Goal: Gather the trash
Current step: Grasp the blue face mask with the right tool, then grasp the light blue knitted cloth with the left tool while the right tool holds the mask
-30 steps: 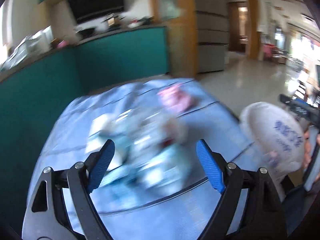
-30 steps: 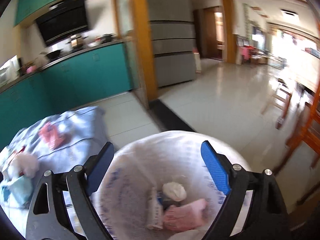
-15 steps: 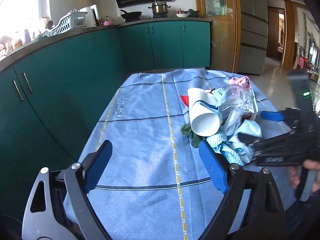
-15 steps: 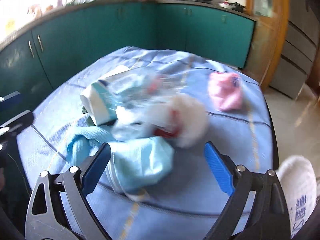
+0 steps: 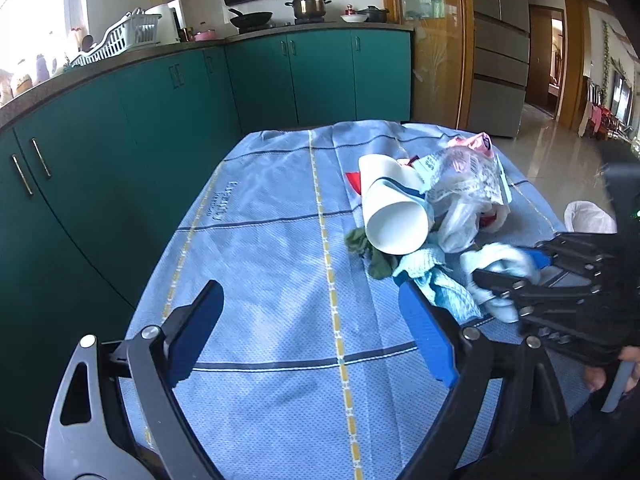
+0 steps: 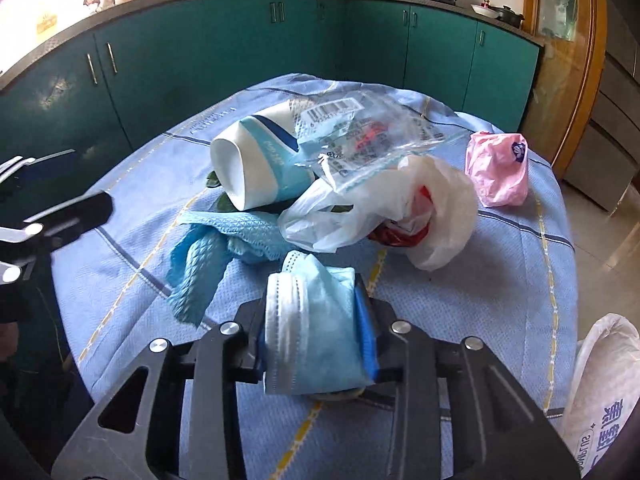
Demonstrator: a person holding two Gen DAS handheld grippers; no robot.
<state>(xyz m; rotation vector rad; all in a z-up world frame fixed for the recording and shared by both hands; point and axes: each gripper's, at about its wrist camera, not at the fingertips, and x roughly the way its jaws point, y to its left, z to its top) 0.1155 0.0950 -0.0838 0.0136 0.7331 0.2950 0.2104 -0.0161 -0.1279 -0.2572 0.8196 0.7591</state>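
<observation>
Right claw pinches a blue mask near the table's front edge; left claw gapes over bare cloth (trash pile lies right).

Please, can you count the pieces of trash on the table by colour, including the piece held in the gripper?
Blue: 2, the face mask held by the right gripper and the blue cloth.
White: 2, the paper cup and the white plastic bag.
Clear: 1, the clear wrapper.
Pink: 1, the pink bag.
Total: 6.
</observation>
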